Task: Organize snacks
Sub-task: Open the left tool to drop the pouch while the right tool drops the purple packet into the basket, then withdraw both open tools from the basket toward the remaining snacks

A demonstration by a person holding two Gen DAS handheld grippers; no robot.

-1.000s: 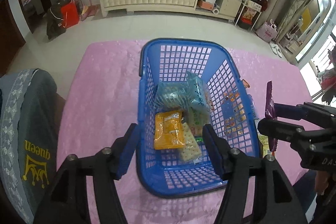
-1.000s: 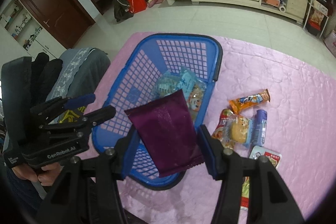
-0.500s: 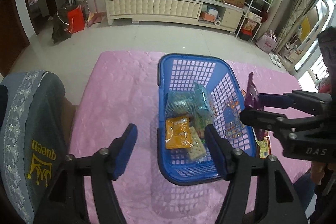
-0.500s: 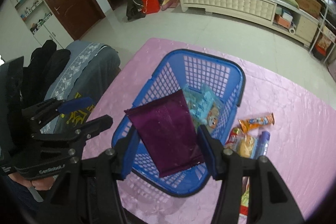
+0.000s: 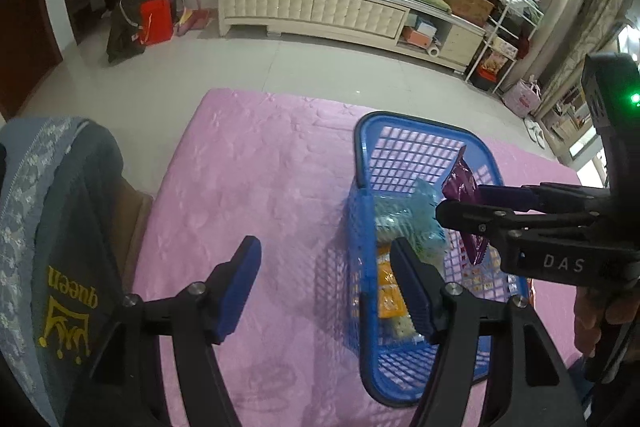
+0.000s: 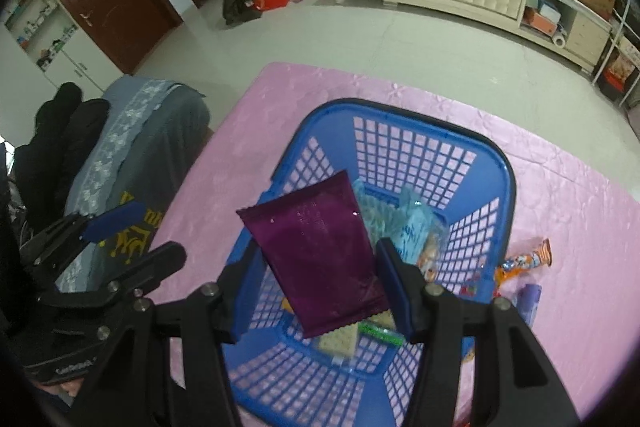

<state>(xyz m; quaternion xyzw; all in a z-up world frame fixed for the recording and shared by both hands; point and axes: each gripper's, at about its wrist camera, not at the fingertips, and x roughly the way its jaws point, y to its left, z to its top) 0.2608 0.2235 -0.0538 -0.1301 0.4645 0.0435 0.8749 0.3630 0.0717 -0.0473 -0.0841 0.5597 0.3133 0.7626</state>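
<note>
We see a pink-clothed table (image 6: 560, 219) bearing a blue basket (image 6: 510, 203), with loose snack packets (image 6: 528, 259) just right of it.

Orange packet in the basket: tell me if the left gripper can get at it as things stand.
Probably yes. The left gripper is open and empty beside the blue basket, whose top is open. The right gripper, holding the purple packet above it, may crowd the orange packet.

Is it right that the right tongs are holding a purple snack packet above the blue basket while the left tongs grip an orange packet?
Not quite. The left tongs grip nothing: the left wrist view shows them open over the pink tablecloth. The orange packet lies inside the blue basket. The rest holds: the right tongs hold the purple snack packet above the basket.
</note>
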